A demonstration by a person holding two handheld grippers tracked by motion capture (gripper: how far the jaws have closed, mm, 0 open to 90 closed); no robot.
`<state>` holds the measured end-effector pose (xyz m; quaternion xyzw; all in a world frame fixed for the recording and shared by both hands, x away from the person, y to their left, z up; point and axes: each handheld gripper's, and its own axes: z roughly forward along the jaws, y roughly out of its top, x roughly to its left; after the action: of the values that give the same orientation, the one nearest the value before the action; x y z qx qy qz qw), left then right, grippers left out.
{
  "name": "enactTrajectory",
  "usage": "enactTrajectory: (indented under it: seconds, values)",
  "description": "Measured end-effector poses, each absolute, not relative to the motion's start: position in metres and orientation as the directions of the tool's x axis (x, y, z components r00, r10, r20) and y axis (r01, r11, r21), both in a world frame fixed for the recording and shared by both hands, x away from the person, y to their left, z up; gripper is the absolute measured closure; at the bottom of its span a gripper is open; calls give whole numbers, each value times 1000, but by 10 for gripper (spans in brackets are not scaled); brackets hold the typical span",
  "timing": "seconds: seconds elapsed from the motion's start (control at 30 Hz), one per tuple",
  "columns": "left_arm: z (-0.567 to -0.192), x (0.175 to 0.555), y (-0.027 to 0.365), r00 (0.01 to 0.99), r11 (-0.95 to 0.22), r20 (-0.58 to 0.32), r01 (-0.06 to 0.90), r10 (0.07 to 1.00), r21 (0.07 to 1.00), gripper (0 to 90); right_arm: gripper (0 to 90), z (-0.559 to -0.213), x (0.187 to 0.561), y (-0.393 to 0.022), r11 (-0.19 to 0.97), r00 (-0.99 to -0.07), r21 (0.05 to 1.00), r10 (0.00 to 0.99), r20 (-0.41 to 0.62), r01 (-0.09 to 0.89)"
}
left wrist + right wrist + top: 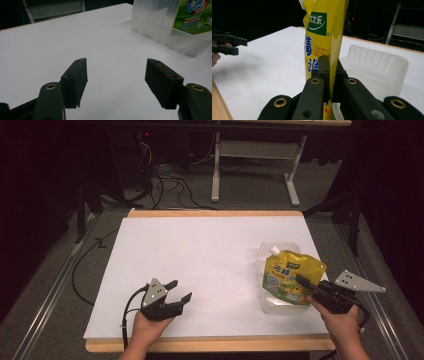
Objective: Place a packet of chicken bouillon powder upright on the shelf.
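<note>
Right gripper (306,286) pinches the yellow spouted seasoning pouch (290,276) over the clear plastic tray (377,67) on the bench (210,255), likely mid-placement; left gripper (181,291) idles spread, holding nothing.

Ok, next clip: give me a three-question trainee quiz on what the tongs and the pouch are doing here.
1. True or false: the right tongs are shut on the yellow pouch.
2. What state are the left tongs in? A) shut on the pouch B) open and holding nothing C) shut on the tray
3. Fill in: the pouch stands over a clear plastic ____ on the white table.

Key: 1 true; 2 B; 3 tray.
</note>
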<state>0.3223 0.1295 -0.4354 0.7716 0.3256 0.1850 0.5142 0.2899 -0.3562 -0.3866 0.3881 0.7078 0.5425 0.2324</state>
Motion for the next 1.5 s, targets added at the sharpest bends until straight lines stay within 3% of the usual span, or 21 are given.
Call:
enactTrajectory:
  seconds: [1.0,1.17,1.5]
  values:
    - [-437,322,125,732,-274,-45,310,679,910,348,860,-405,289,-365,86,-553,941,825,118,329]
    - [-438,322,125,734,-275,-44,309,678,910,348,787,-404,289,-366,66,-545,941,828,134,332]
    - [-438,321,123,738,-274,-46,307,673,911,348,558,-398,288,-364,58,-529,945,839,129,322]
